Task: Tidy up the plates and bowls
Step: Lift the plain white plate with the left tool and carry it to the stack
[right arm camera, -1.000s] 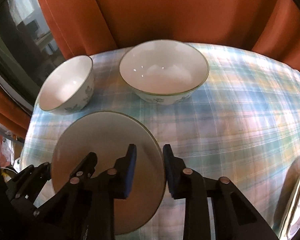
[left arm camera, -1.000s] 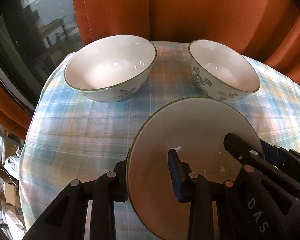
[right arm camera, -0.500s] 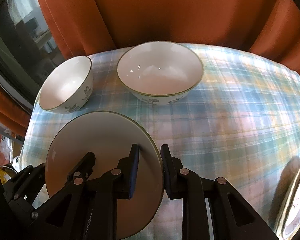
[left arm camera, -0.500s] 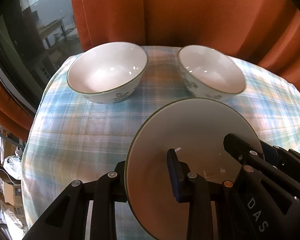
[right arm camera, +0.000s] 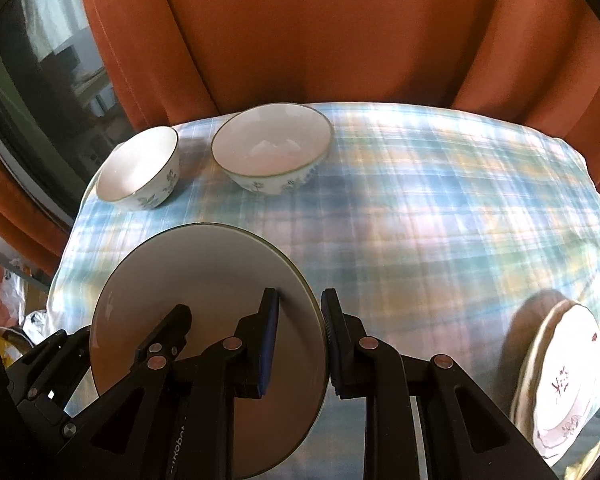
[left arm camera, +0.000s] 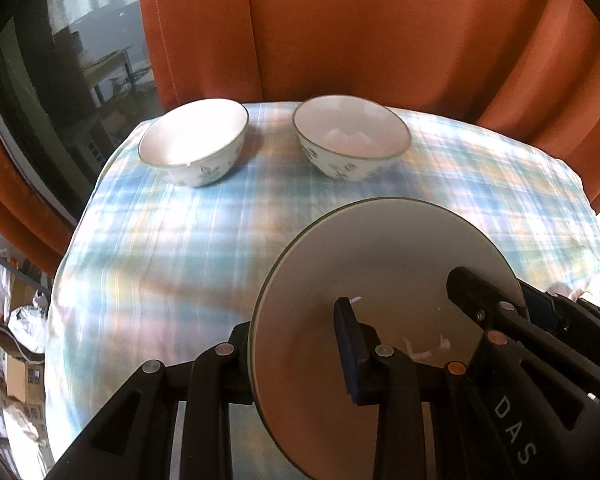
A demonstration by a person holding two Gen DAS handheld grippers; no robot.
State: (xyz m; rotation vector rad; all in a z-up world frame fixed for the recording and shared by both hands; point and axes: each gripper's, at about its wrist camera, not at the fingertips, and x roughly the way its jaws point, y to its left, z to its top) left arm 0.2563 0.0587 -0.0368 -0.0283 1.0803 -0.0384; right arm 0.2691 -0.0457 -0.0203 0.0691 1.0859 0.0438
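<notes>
An orange curtain (left arm camera: 380,32) hangs behind a table under a blue plaid tablecloth (left arm camera: 160,248). Above the cloth's near part a white plate (left arm camera: 380,264) with a dark green rim is held tilted between both grippers. The left gripper (left arm camera: 296,344) has its jaws nearly closed, clamped on the plate's left rim, one blue pad on the upper face. The right gripper (right arm camera: 300,332) is pinched just as narrowly on the opposite rim. At the table's far edge sit two white flowered bowls (left arm camera: 196,140) (left arm camera: 352,136), side by side and apart. A stack of patterned plates (right arm camera: 560,376) lies near the right edge.
</notes>
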